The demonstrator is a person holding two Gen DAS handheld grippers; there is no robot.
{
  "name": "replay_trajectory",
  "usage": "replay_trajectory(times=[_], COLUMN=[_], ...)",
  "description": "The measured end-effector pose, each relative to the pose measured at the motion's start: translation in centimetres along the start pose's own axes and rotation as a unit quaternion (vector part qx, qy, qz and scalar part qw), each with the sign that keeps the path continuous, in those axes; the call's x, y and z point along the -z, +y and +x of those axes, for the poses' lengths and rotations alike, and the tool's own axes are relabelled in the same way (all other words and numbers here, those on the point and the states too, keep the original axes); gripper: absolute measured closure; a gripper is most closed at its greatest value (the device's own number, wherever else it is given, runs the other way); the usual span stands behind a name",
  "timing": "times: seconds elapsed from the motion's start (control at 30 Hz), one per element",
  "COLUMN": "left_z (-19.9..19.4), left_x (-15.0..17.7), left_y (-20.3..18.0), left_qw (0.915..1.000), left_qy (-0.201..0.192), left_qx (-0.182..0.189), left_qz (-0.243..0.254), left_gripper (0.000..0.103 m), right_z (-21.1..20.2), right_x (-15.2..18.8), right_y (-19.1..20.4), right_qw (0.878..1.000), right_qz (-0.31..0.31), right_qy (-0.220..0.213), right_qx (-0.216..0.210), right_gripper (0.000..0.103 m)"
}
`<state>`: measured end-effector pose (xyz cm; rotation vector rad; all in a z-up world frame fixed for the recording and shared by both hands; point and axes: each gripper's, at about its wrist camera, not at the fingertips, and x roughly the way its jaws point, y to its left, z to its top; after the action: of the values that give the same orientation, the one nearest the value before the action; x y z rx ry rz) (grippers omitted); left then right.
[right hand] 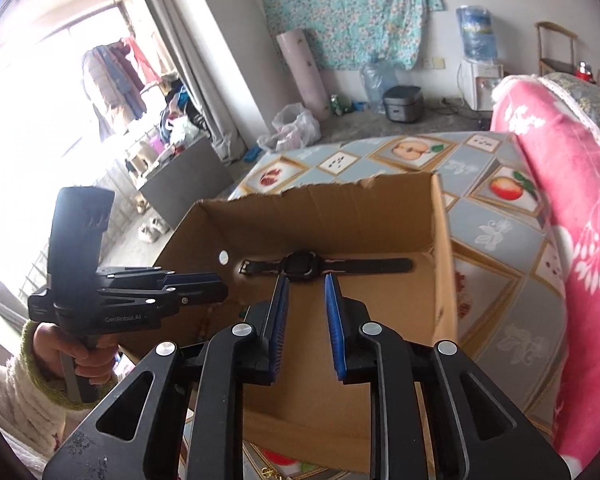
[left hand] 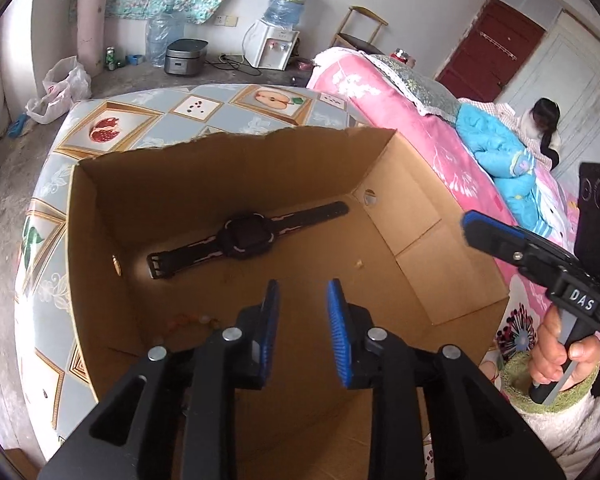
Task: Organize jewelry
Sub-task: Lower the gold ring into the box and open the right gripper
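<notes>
Cardboard box [left hand: 236, 184] sits open on a fruit-patterned tabletop [left hand: 140, 116], with a black watch [left hand: 244, 236] flat on its floor and some pale beads [left hand: 192, 322] by the near wall. Both the left tool [left hand: 302, 320] and right tool [right hand: 306, 320] hang above it, jaws slightly spread and empty. Placing looks finished; next comes fetching another piece. A pink bed [left hand: 400, 120] stands beside, a water dispenser [left hand: 276, 40] against the far wall.
</notes>
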<state>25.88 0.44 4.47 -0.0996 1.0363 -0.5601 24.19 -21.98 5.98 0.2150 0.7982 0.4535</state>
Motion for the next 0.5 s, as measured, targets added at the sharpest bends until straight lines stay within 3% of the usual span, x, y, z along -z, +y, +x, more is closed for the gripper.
replay_trajectory(times=[0.33, 0.5], left_z=[-4.3, -7.4], left_x=[1.0, 2.9], left_y=[-0.4, -1.7], left_qw=[0.9981, 0.9953], left_qy=[-0.06, -0.095], left_qx=[0.015, 0.016], left_qz=[-0.009, 0.009], left_gripper=[0.078, 0.072], right_z=[-6.8, -9.8], right_x=[1.5, 3.2], right_y=[-2.0, -2.2], right_qw=[0.996, 0.992], right_qz=[0.034, 0.047], right_qy=[-0.08, -0.104], right_qx=[0.03, 0.044], right_gripper=[0.077, 0.067])
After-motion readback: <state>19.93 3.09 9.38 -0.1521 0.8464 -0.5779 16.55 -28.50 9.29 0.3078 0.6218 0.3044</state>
